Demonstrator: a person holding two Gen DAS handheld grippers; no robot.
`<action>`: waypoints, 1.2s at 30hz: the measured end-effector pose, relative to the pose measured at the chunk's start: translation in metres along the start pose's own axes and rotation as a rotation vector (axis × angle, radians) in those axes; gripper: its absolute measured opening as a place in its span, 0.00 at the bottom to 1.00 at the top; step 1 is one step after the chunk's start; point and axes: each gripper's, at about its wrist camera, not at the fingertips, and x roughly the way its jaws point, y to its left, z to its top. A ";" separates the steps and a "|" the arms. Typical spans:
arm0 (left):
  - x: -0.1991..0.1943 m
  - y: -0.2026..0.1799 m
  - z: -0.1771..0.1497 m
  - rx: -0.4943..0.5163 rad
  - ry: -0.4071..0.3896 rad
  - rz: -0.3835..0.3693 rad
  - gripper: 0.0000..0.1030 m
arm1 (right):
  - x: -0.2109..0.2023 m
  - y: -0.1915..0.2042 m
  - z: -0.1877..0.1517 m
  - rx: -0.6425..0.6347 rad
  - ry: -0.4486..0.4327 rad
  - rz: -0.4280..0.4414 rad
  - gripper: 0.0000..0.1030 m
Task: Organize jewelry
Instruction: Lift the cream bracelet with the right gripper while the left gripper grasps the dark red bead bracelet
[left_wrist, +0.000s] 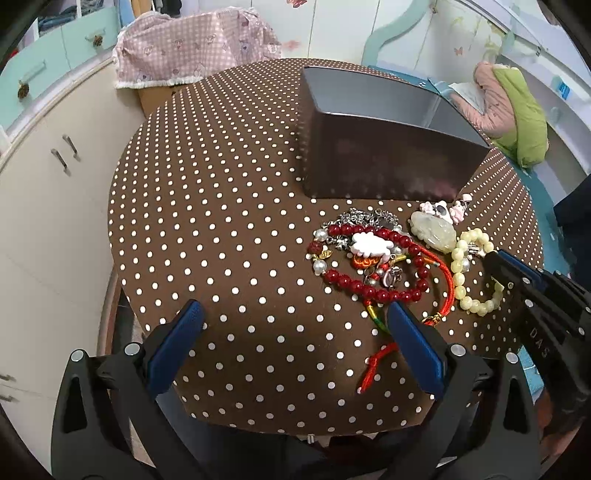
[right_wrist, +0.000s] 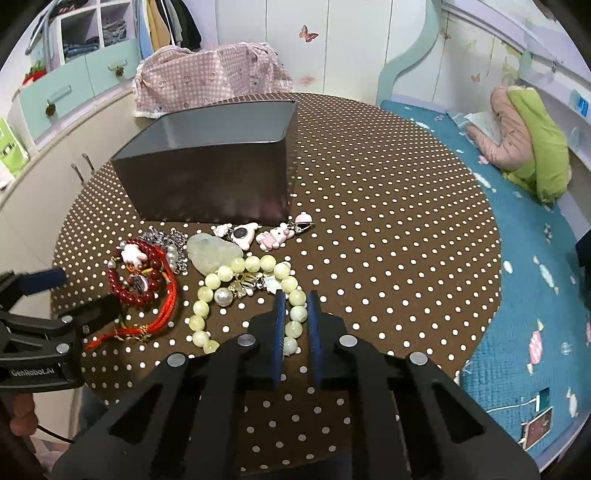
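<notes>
Where the dark box (right_wrist: 207, 177) stands open-topped on the dotted tablecloth (right_wrist: 388, 229), its long side facing the jewelry, the inside that shows is bare grey wall and no piece can be seen in it. All the jewelry lies in front of the box. Left of the box's front corner, the left gripper (left_wrist: 295, 325) hangs over the cloth with its two blue pads spread wide and nothing between them. Next, one red bead bracelet (right_wrist: 129, 280) lies flat in a loop, a white charm on its upper part and a red cord (right_wrist: 155, 314) trailing from it toward the camera. Just behind the red loop sits a heap of silver chain (right_wrist: 166, 236), touching the box's foot or nearly so. Then a single pale green stone pendant (right_wrist: 214, 254) lies tilted. Close against the box front sit pink-and-white cartoon charms (right_wrist: 273, 236), about four. Further right, one pale green bead bracelet (right_wrist: 221, 284) forms a loop running away from the box; the right gripper (right_wrist: 295, 325) is clenched on its near right side, beads pinched between both pads.
</notes>
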 end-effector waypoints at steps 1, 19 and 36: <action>-0.001 0.002 -0.001 -0.004 -0.004 -0.006 0.96 | 0.000 -0.002 0.001 0.009 0.001 0.014 0.09; 0.003 0.027 0.035 -0.085 0.008 -0.016 0.76 | -0.036 -0.021 0.019 0.075 -0.064 0.087 0.08; 0.015 0.055 0.079 -0.083 0.089 -0.089 0.08 | -0.048 -0.029 0.041 0.088 -0.119 0.154 0.08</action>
